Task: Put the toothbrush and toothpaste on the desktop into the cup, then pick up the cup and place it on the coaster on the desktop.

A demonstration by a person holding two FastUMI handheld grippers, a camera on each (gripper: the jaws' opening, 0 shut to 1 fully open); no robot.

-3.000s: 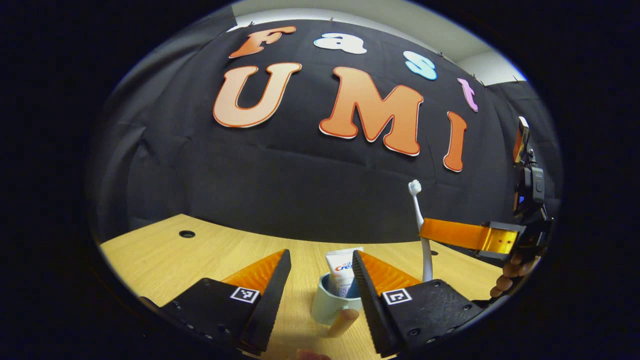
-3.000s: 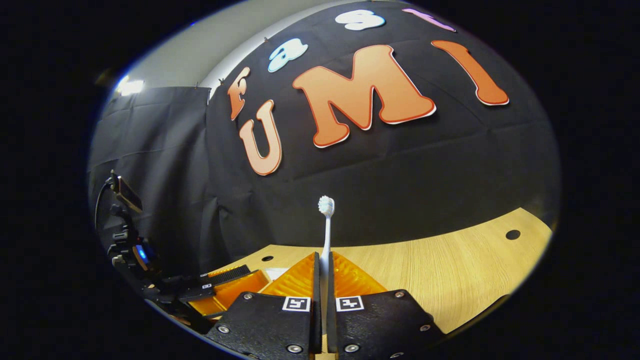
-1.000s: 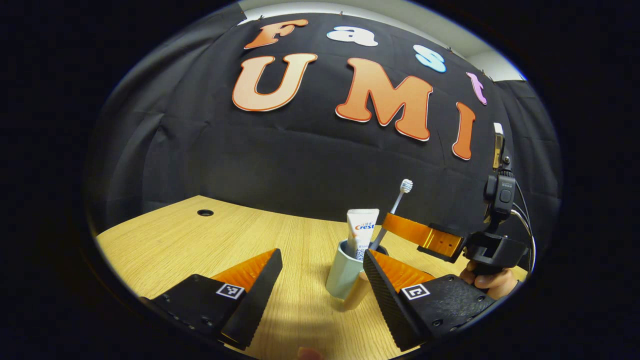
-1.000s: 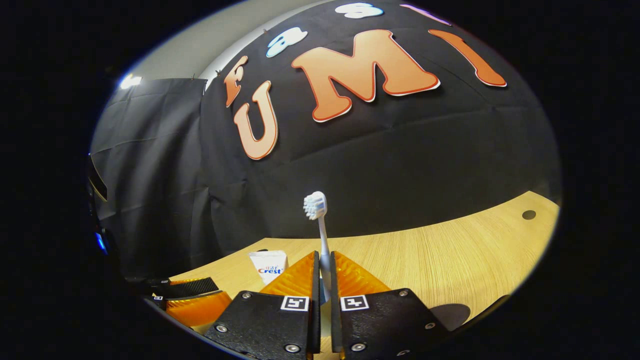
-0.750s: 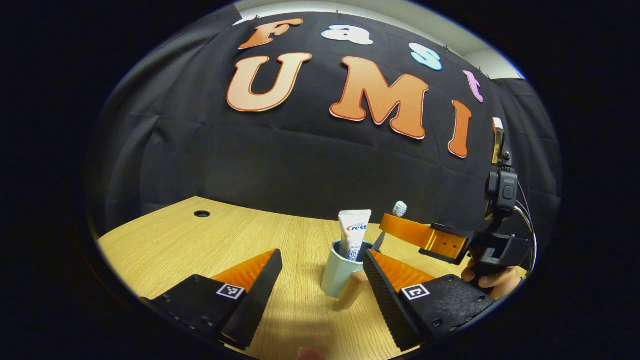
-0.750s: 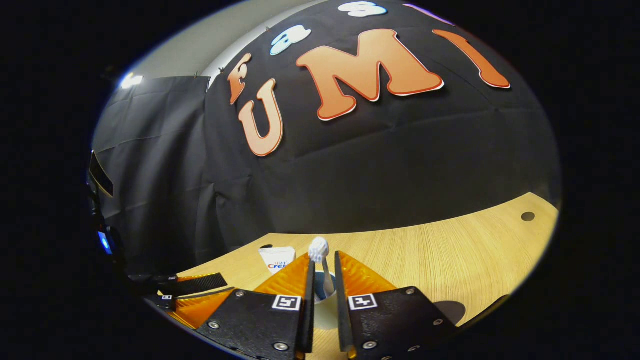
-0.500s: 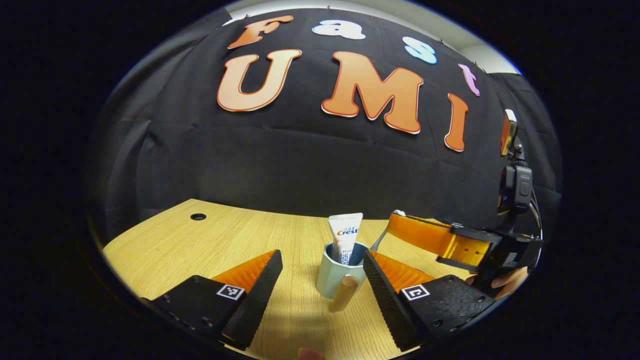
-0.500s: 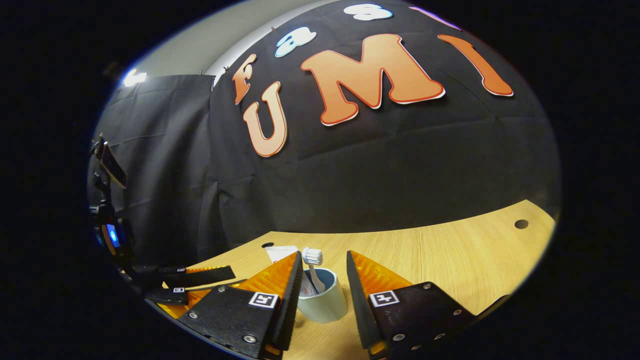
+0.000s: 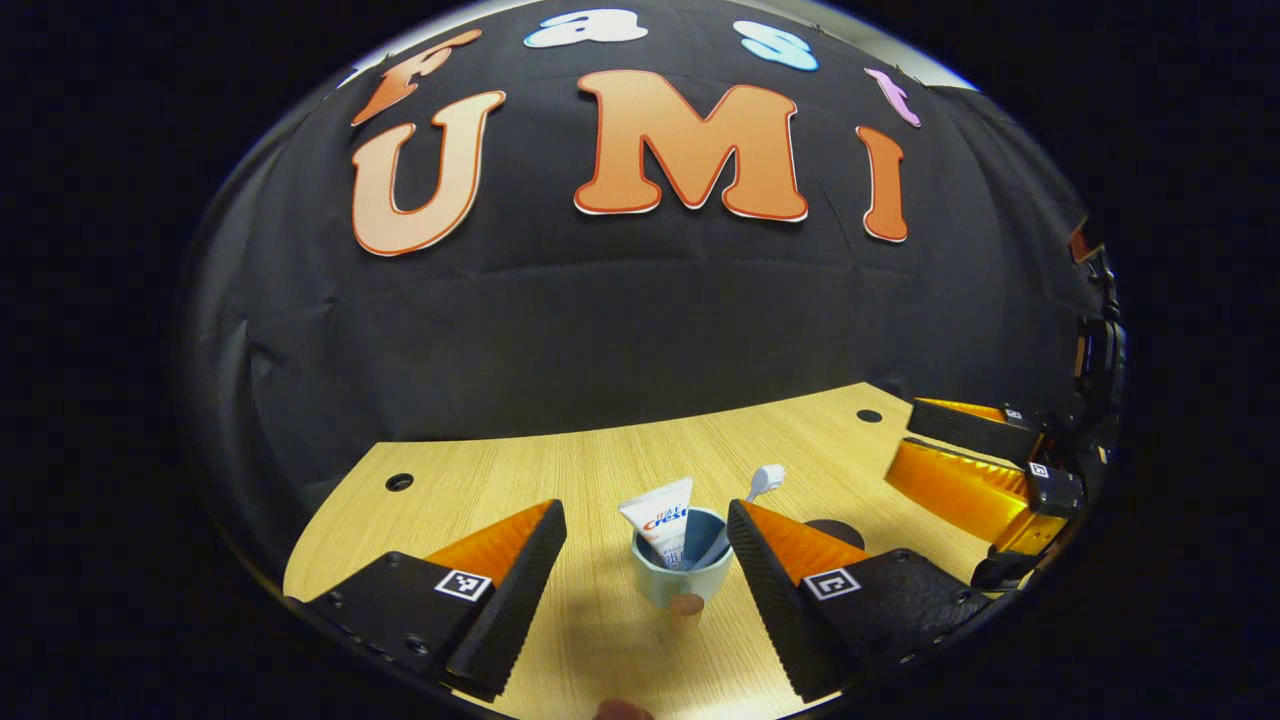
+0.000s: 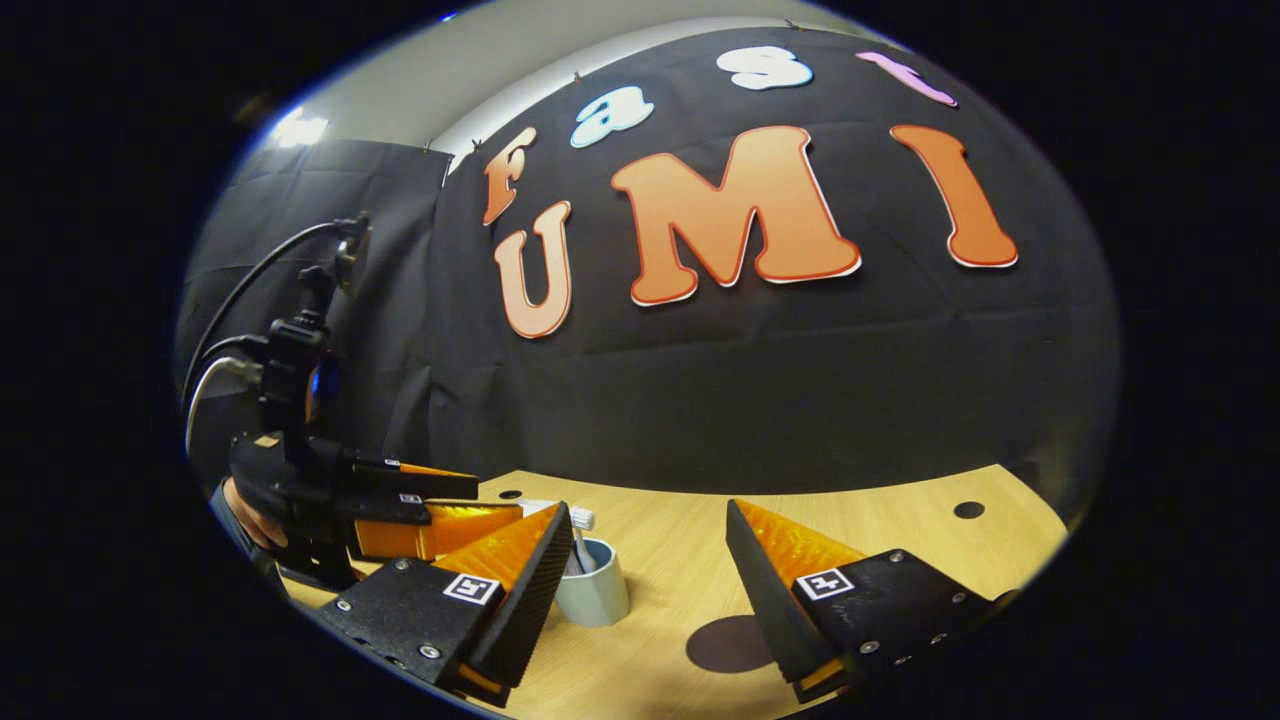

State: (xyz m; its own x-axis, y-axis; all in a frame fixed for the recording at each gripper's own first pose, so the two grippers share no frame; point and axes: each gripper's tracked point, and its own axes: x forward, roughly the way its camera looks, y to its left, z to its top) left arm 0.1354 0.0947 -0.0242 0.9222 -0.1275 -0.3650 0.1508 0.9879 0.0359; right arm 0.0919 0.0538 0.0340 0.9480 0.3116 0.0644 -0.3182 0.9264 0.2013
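1. Your left gripper [image 9: 640, 560] stands with its jaws wide apart and holds nothing. In the left gripper view the cup [image 9: 680, 575] sits on the desktop [image 9: 560, 470] between the two fingers, closer to the right-hand one, with a gap on both sides.

2. The cup stands upright. Its handle [image 9: 686, 604] points toward your left gripper's camera.

3. The toothpaste [image 9: 660, 520] stands in the cup, tilted toward the left of that view, flat end up.

4. The toothbrush [image 9: 745, 505] also rests in the cup. Its shaft leans over the rim to the right and the bristle head is at the top.

5. Your right gripper [image 10: 645, 590] is likewise spread wide, with nothing between its fingers. In the left gripper view it [image 9: 935, 450] shows at the right edge, well apart from the cup.

6. In the right gripper view the cup [image 10: 593, 590] stands just beside the left-hand finger and partly behind it. The toothbrush head [image 10: 582, 520] shows above the rim.

7. The coaster [image 10: 728, 643] is a dark round disc lying flat on the desktop [image 10: 900, 520], near the cup and separate from it. In the left gripper view the coaster [image 9: 835, 530] lies behind the right-hand finger, partly hidden.

8. In the right gripper view your left gripper [image 10: 440, 510] shows at the left, with a hand [image 10: 245, 520] on its grip.
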